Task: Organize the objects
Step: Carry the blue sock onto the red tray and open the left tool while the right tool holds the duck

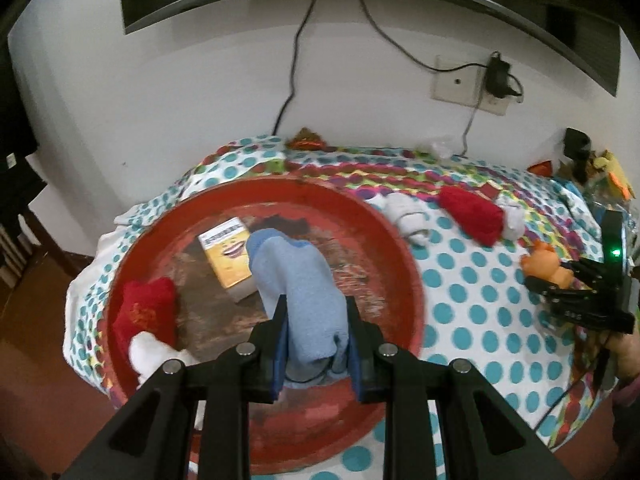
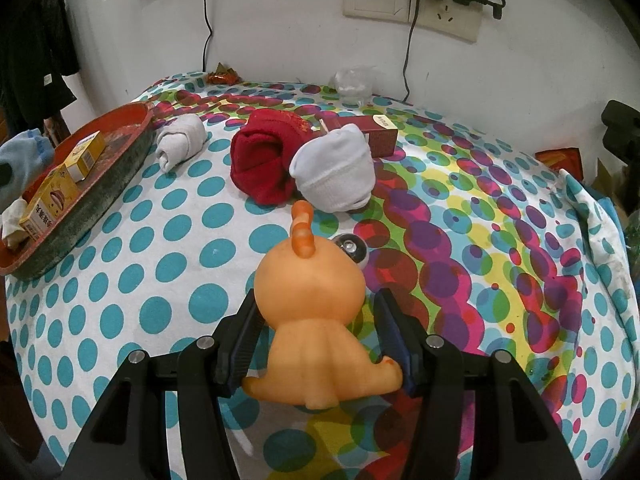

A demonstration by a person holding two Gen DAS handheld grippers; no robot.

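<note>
The step in hand looks like dropping gathered items into the red tray (image 1: pixel 404 280): the left gripper (image 1: pixel 316 344) is clenched on a light blue sock (image 1: pixel 292 280) and holds it over the tray, above a yellow box (image 1: pixel 228 256) and beside a red-and-white sock (image 1: pixel 144 320) already lying inside. The next move calls for letting the pads part so the sock falls clear of the box. The sock is soft, folded over and bulges above the pads. Further right on the dotted cloth (image 2: pixel 168 272), a rolled grey sock (image 2: pixel 180 146) and a red sock with a white cuff (image 2: pixel 272 164) wait near the tray. The right gripper (image 2: pixel 316 340) grasps an orange rubber toy (image 2: pixel 316 320), smooth, squat and upright, well apart from the tray
</note>
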